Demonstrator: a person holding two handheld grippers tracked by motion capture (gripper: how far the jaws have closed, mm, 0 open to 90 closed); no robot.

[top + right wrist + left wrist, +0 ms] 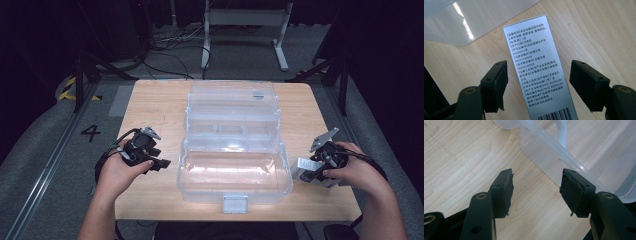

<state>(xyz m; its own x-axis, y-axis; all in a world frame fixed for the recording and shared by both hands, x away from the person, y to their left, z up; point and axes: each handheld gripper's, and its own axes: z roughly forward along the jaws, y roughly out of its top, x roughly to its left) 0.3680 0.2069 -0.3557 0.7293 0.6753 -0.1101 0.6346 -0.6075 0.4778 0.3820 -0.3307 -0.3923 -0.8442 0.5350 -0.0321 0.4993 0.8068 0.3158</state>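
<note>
Black rubber-padded jaws of the right gripper (537, 85) stand wide, straddling a silver rectangular carton printed with text and a barcode (537, 72); neither pad touches it. The carton lies flat on the wooden table (155, 107), just right of the clear plastic tiered storage box (235, 172). Judged light, stiff, glossy and likely slippery: best gripped across its 2 long edges. Left gripper (536, 192), jaws apart and empty, hovers just left of that box. The box wall beside the carton is the sole obstruction.

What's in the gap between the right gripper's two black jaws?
In the right gripper view, a silver box printed with text lies on the table between the open right gripper jaws, untouched.
</note>
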